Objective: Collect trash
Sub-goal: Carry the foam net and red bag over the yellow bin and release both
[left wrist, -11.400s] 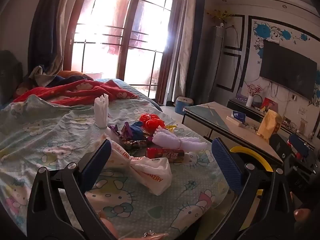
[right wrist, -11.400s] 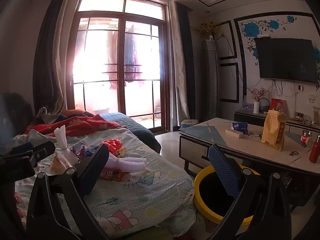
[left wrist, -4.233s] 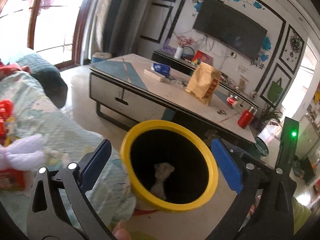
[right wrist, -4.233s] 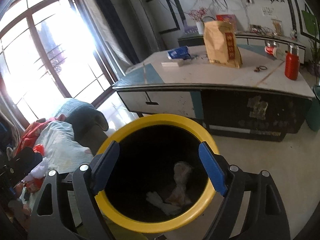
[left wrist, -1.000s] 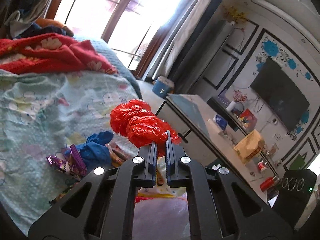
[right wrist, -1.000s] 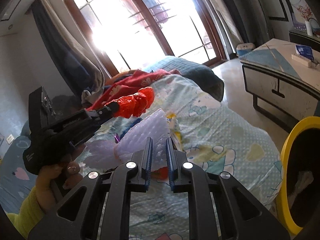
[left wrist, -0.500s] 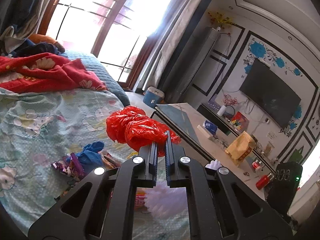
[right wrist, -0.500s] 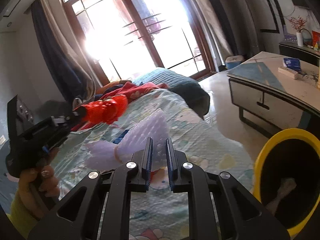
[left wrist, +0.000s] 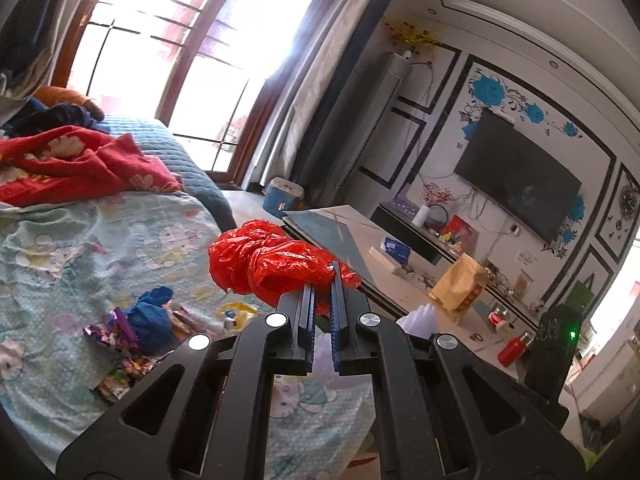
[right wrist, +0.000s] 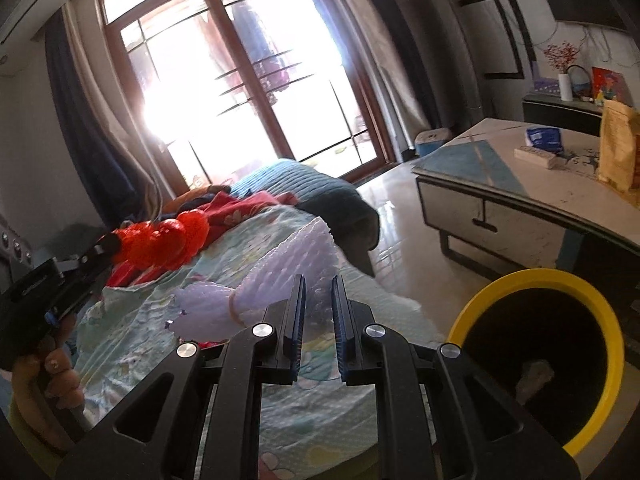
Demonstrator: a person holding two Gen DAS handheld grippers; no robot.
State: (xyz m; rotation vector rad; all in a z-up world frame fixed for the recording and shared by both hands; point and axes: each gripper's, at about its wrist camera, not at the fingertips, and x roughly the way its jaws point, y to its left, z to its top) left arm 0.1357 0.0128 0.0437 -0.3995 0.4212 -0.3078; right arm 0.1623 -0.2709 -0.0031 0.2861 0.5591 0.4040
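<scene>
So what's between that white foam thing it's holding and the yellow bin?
In the right wrist view, only bedsheet lies between the white foam net and the yellow bin.

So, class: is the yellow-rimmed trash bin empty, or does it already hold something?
Not empty. In the right wrist view the yellow-rimmed trash bin stands upright and open, with a pale crumpled piece lying inside against its dark interior. How much lies deeper, cannot tell.

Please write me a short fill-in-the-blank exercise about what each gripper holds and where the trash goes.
1. The left gripper is shut on a crumpled plastic bag coloured ____.
2. The right gripper holds a white foam net above the ____.
3. The bin on the floor has a rim coloured ____.

Missing words: red; bed; yellow
</scene>
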